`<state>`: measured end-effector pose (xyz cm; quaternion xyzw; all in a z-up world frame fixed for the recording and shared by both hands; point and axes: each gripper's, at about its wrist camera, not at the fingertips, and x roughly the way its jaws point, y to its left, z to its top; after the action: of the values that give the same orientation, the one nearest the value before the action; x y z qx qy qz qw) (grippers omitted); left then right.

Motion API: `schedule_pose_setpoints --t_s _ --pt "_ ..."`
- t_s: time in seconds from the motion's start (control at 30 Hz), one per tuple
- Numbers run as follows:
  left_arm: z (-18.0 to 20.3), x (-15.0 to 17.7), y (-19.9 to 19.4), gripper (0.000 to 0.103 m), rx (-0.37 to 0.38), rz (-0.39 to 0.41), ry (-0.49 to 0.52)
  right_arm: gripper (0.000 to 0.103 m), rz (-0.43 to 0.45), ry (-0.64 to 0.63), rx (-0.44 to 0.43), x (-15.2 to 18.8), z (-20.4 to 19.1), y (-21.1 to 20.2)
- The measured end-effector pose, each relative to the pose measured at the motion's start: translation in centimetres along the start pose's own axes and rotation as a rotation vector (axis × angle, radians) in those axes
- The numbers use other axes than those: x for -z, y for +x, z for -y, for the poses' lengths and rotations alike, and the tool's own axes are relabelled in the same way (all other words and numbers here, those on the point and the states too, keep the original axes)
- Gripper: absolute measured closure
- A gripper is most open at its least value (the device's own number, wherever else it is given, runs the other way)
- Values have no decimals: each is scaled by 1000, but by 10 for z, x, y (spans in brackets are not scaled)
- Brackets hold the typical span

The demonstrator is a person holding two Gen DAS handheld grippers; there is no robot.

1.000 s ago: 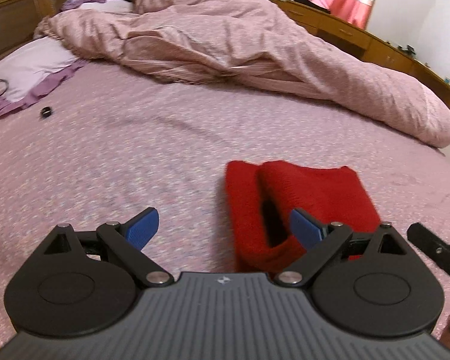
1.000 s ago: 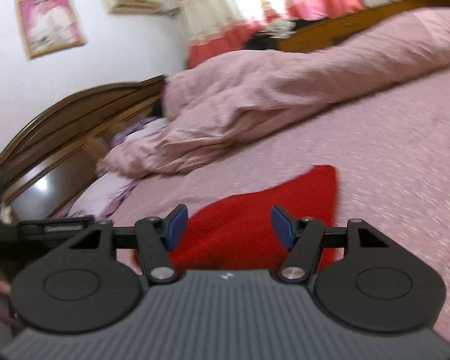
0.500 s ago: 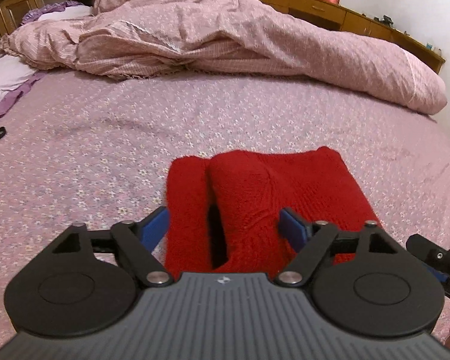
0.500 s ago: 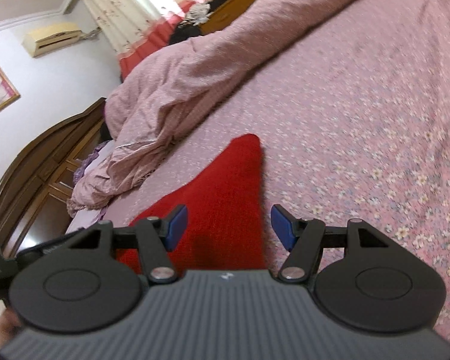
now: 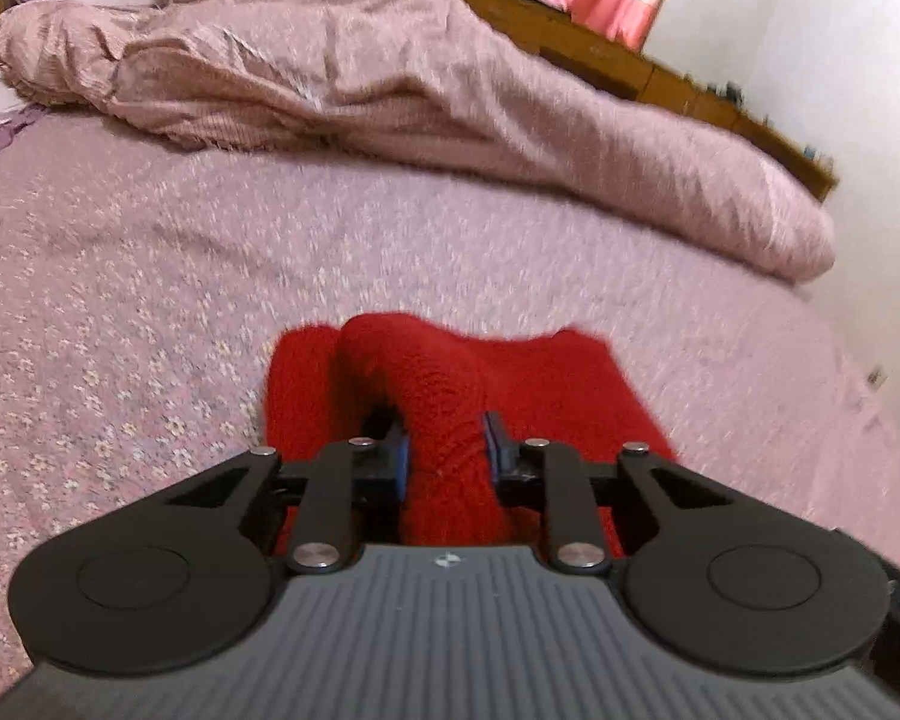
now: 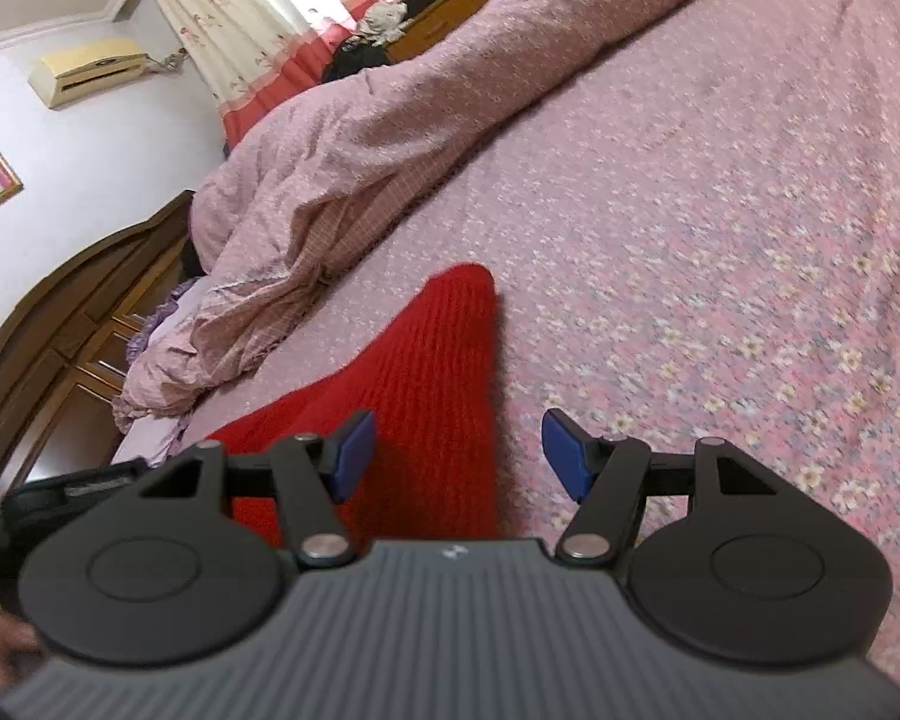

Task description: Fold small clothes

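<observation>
While the left hand-held gripper [image 5: 444, 450] sits low over the bed, its two blue pads [image 5: 401, 456] are drawn in tight on a raised ridge of the red knitted garment [image 5: 528, 378], pinching the wool up into a hump between them. That garment lies on the pink flowered bedspread [image 5: 150, 300], near the foot-side edge of the bed, just ahead of both tools. Seen from the left wrist camera, it spreads from the pinched fold out toward 1 o'clock, with a narrower strip of the same red wool lying flat at about 11 o'clock of the pads.

From the right wrist camera, the right hand-held gripper [image 6: 457, 453] has its pads wide apart and nothing between them is clamped. Its left pad [image 6: 351, 450] hangs over the red knit [image 6: 426, 360], while the other pad sits over bare bedspread [image 6: 720, 240]. The garment's far corner points off toward 12 o'clock in that view, its straight edge running back toward the tool.

A rumpled pink duvet [image 5: 390, 90] is heaped across the far side of the bed, from 10 o'clock round to 2 o'clock. Beyond it stand a dark wooden headboard [image 6: 60, 330], red-and-white curtains [image 6: 282, 18] and a wall air conditioner [image 6: 90, 69].
</observation>
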<state>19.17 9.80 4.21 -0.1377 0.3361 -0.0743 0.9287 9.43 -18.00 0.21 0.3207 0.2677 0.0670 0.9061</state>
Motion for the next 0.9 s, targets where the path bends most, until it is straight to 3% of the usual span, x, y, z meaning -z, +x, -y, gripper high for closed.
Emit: schedule_pose_setpoints --t_s 0.13,0.27,0.47,0.6,0.7,0.77,0.83,0.9 --pt "-11 -3 -21 77 -9 46 -12 39 21 -63 -45 -1 -18 -1" --pt "-29 8 -19 77 -37 -4 -40 43 10 -152 -77 1 -38 4" --pt "-49 32 -12 75 -76 -49 -61 47 -55 -291 -45 20 -63 16" --pt "-48 33 -8 62 -107 -46 -37 47 -77 -375 6 27 -70 21" --pt "-47 33 -8 43 -152 -41 -23 46 -97 -353 -2 23 -66 23" --pt "-48 33 -8 38 -164 -43 -25 45 -117 -338 -22 17 -64 23" --pt "-51 33 -8 35 -159 -48 -37 39 -129 -291 -43 10 -59 23" --pt "-54 33 -8 35 -151 -53 -49 23 -138 -217 -41 1 -49 24"
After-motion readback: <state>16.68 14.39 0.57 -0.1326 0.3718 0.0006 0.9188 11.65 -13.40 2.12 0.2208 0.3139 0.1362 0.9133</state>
